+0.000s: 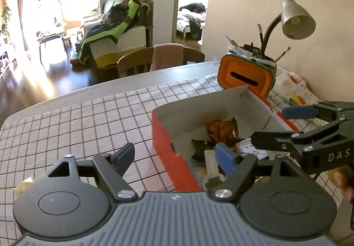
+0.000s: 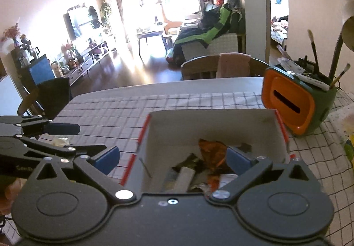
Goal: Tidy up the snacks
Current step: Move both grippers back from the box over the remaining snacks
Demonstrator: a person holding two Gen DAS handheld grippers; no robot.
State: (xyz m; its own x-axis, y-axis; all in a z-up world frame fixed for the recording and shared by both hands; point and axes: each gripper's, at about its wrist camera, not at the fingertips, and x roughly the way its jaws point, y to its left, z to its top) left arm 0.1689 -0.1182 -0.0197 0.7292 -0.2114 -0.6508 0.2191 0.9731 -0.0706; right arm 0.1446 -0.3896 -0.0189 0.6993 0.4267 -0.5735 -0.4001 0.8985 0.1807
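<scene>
A red box with a white inside (image 1: 163, 137) stands on the checked tablecloth; it also shows in the right wrist view (image 2: 212, 126). Snack packets lie in it, among them an orange-brown wrapper (image 1: 222, 129) (image 2: 213, 150) and a pale flat packet (image 2: 183, 177). My left gripper (image 1: 174, 158) is open and empty, straddling the box's near left wall. My right gripper (image 2: 172, 158) is open and empty, over the box's near left wall. The right gripper also shows in the left wrist view (image 1: 276, 126) above the box's right side. The left gripper shows in the right wrist view (image 2: 84, 142) left of the box.
An orange and green holder (image 1: 246, 75) (image 2: 292, 104) with brushes stands behind the box near the wall. A desk lamp (image 1: 296, 19) leans over it. Patterned paper (image 1: 292, 89) lies at the right. A wooden chair (image 1: 154, 60) stands at the table's far edge.
</scene>
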